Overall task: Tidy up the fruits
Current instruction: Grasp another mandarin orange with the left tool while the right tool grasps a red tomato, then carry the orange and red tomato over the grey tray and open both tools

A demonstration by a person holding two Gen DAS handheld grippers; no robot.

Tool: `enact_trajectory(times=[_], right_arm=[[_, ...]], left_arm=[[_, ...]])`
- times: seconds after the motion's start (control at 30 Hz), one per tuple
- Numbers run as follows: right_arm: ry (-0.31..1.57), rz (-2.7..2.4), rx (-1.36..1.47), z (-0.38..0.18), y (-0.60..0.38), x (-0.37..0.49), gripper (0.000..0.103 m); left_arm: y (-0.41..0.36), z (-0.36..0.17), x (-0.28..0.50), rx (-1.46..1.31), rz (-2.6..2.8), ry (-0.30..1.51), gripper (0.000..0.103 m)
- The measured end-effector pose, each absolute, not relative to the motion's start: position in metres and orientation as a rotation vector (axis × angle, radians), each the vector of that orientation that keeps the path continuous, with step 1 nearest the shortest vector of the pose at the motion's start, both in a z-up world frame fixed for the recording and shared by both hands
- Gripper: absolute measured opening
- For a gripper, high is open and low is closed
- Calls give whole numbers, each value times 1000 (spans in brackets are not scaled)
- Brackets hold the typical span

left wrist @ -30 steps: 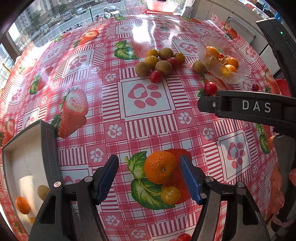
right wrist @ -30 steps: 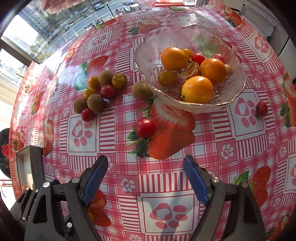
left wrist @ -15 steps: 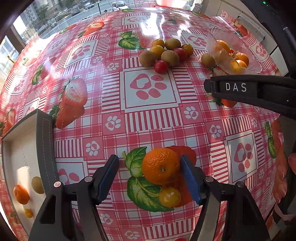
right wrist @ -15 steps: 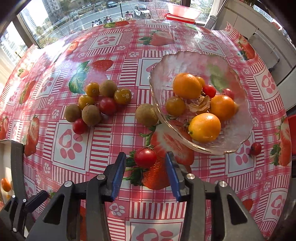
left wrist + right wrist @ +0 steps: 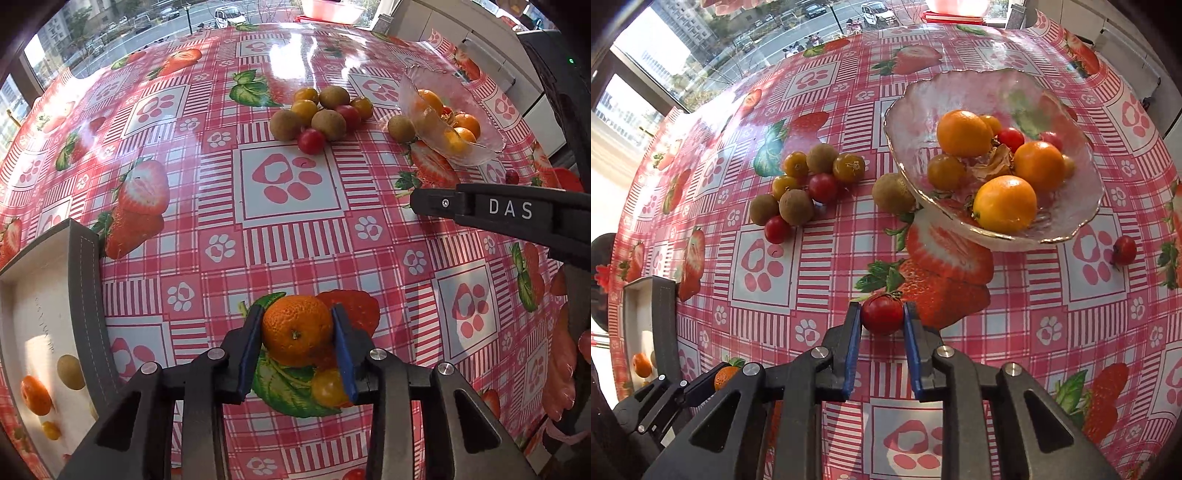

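In the left wrist view my left gripper points down at the table, and its jaws are closing, with the blue pads touching both sides of a mandarin. A yellow cherry tomato lies just below the mandarin on the cloth. In the right wrist view my right gripper is shut on a red cherry tomato, in front of the glass bowl. The bowl holds several oranges and small tomatoes. A white tray with a grey rim at the left holds a mandarin, a kiwi and a small yellow fruit.
A cluster of kiwis and yellow and red cherry tomatoes lies left of the bowl. One kiwi touches the bowl's rim. A lone red tomato sits to the bowl's right. The right tool's black finger crosses the left view.
Both grippers' jaws closed in: the left onto the mandarin, the right onto the red cherry tomato after it moved up around it. Neither fruit has left the cloth.
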State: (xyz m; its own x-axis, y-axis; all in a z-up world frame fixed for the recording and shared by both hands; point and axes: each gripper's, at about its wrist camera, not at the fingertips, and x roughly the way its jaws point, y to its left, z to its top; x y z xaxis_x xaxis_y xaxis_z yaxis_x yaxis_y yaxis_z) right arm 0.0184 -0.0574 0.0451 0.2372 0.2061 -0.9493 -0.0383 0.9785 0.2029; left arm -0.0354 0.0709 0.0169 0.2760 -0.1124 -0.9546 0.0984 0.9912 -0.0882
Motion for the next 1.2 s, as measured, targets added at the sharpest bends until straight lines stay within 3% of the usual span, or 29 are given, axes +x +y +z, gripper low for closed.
enact_trajectory(times=[0.7, 1.2], right_arm=[[1372, 217, 220, 64, -38, -37, 24], [1374, 352, 132, 79, 52, -50, 24]], left_arm=[[127, 59, -70, -94, -142, 1230, 38], [200, 71, -108, -160, -15, 1206, 38]])
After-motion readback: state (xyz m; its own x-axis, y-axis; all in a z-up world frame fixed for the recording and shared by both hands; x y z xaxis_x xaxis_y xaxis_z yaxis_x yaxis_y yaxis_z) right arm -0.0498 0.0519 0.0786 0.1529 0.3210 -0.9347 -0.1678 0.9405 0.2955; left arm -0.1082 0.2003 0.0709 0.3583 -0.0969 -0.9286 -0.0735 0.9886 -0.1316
